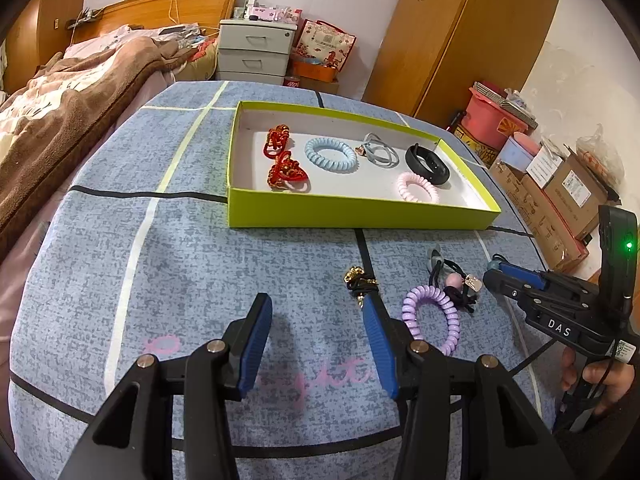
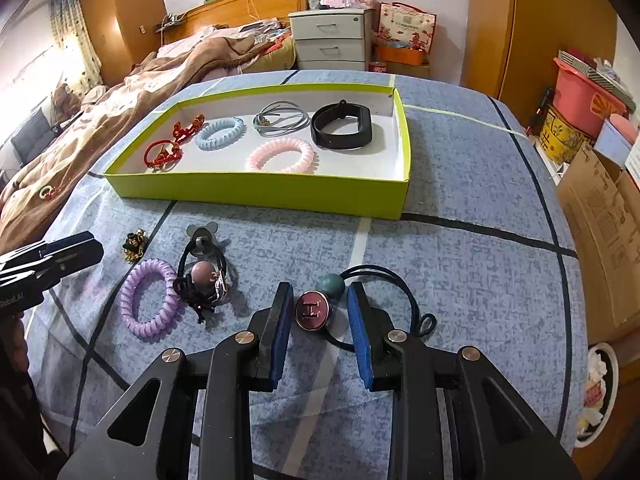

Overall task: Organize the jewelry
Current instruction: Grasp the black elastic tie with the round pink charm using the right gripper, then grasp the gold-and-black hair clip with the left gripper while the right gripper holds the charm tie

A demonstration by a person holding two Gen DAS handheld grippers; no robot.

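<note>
Maroon H-charm hair tie [image 2: 312, 311] lies on the bedspread dead centre between the wide-open, empty right gripper's [image 2: 319, 334] fingers, green box [image 2: 256, 192] at 12 o'clock; left gripper [image 1: 316, 344] open, empty, farther off.

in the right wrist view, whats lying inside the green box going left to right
red knotted bracelets → blue coil hair tie → grey cord loop → black band. The pink coil tie sits nearer, overlapping that order.

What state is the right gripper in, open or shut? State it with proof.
Open. In the right wrist view, the right gripper has its blue fingers spread on either side of the round H charm on the blue bedsheet, neither visibly touching it.
</note>
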